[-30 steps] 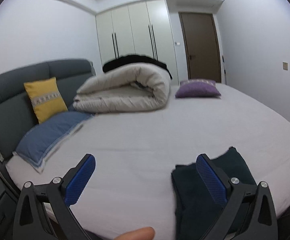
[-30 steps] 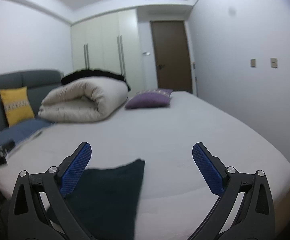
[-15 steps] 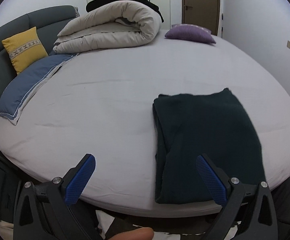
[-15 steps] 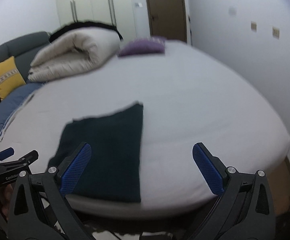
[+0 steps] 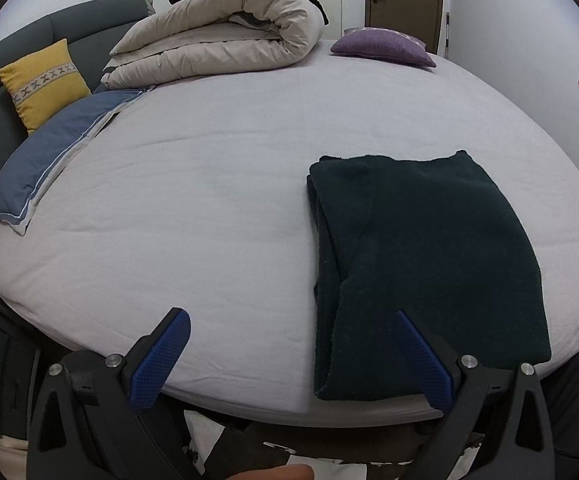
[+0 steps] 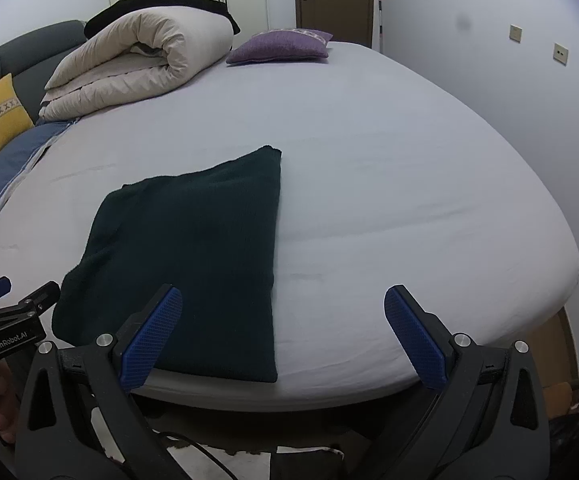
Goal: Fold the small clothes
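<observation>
A dark green knitted garment [image 5: 421, 256] lies folded into a rectangle on the light grey bed sheet [image 5: 193, 208], near the front edge. It also shows in the right wrist view [image 6: 193, 248]. My left gripper [image 5: 289, 356] is open and empty, held off the front edge of the bed, left of the garment's near end. My right gripper [image 6: 283, 332] is open and empty, off the bed edge at the garment's near right corner. The left gripper's body [image 6: 5, 324] shows at the left of the right wrist view.
A rolled beige duvet [image 5: 225, 40] lies at the back of the bed, a purple cushion [image 5: 381, 46] beside it. A blue pillow [image 5: 49, 152] and a yellow cushion [image 5: 43, 80] sit at the left against the grey headboard [image 5: 69, 24]. A wall runs along the right [image 6: 509, 80].
Both grippers have risen and tilted down, so the views moved from looking across the bed to looking down on the garment. Both stay open. The garment has not moved.
</observation>
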Motion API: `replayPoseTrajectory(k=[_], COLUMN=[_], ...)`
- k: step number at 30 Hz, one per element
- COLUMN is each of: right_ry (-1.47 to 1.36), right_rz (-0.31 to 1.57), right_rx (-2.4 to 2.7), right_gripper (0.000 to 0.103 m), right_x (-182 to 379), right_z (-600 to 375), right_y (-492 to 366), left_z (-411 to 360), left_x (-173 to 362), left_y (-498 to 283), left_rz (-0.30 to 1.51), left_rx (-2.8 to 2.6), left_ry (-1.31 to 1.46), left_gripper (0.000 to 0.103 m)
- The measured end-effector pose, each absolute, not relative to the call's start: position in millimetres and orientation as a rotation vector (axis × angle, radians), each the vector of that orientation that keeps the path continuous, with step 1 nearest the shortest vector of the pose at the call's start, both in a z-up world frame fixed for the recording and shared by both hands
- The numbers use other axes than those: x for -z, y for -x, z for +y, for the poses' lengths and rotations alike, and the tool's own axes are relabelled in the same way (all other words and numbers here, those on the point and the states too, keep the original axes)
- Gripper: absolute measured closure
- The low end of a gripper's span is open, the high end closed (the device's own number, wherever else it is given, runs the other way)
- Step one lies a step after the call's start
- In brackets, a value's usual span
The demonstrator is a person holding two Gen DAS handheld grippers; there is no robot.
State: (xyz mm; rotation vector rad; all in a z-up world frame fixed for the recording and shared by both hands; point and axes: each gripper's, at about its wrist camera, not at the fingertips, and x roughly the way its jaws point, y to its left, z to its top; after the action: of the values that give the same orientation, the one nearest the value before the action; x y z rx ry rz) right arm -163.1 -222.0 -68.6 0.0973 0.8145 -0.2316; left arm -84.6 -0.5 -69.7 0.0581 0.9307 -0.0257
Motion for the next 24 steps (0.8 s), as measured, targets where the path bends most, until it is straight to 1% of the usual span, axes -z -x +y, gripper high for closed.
replayPoseTrajectory(k=[24], right_ry=[-0.091], right_rz=[0.835], right_rx=[0.220], right_gripper=[0.000], right_x=[69.7], right_z=[-213.5], right_y=[160.8], left_z=[4.2], left_x=[72.8], left_y=[81.5], left_rz=[0.949], left_rx=[0.054], left_ry=[-0.054], left_gripper=[0.000])
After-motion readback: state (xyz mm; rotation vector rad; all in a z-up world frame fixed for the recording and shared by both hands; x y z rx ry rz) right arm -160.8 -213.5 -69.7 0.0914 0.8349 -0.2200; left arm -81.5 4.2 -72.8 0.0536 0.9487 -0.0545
